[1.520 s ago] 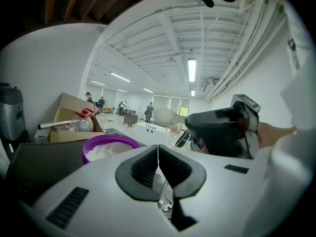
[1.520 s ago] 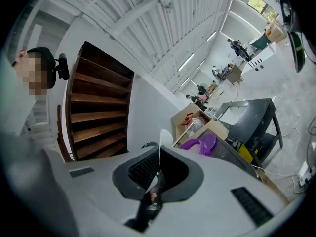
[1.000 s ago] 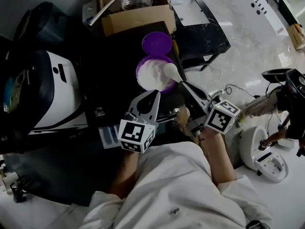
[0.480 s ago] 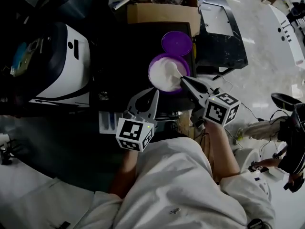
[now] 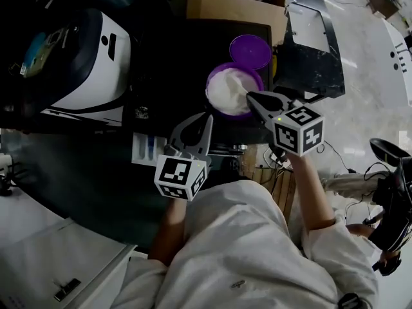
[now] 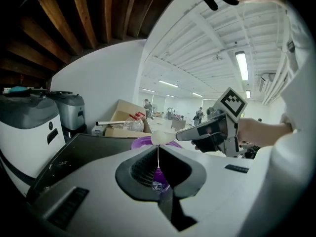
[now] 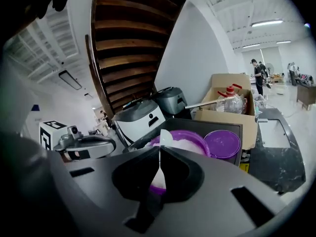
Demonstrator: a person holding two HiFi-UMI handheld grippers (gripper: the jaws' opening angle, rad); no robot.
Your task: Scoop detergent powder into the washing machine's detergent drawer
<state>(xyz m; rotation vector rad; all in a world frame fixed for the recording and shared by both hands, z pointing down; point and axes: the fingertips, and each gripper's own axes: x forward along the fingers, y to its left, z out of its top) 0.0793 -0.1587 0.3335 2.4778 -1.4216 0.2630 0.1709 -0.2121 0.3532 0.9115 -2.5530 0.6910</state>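
A purple tub [image 5: 233, 90] full of white detergent powder stands on the black top, its purple lid [image 5: 250, 50] lying just behind it. My right gripper [image 5: 253, 99] is at the tub's near right rim, shut on a white spoon [image 7: 165, 138] whose bowl is over the powder. The left gripper view shows that spoon [image 6: 159, 138] above the tub [image 6: 148, 143]. My left gripper [image 5: 205, 122] is shut and empty, a little to the near left of the tub. A small white and blue detergent drawer [image 5: 147, 150] juts out left of the left gripper.
A white and black appliance [image 5: 90, 56] fills the left side. A cardboard box [image 5: 235, 6] with plastic bottles stands behind the lid. A black stand [image 5: 312, 44] is to the right, with cables on the pale floor. Another person [image 5: 391, 201] is at the far right edge.
My right gripper has carried the spoon left and down from the tub's right side to the powder. The left gripper has stayed where it was. The head view has shifted.
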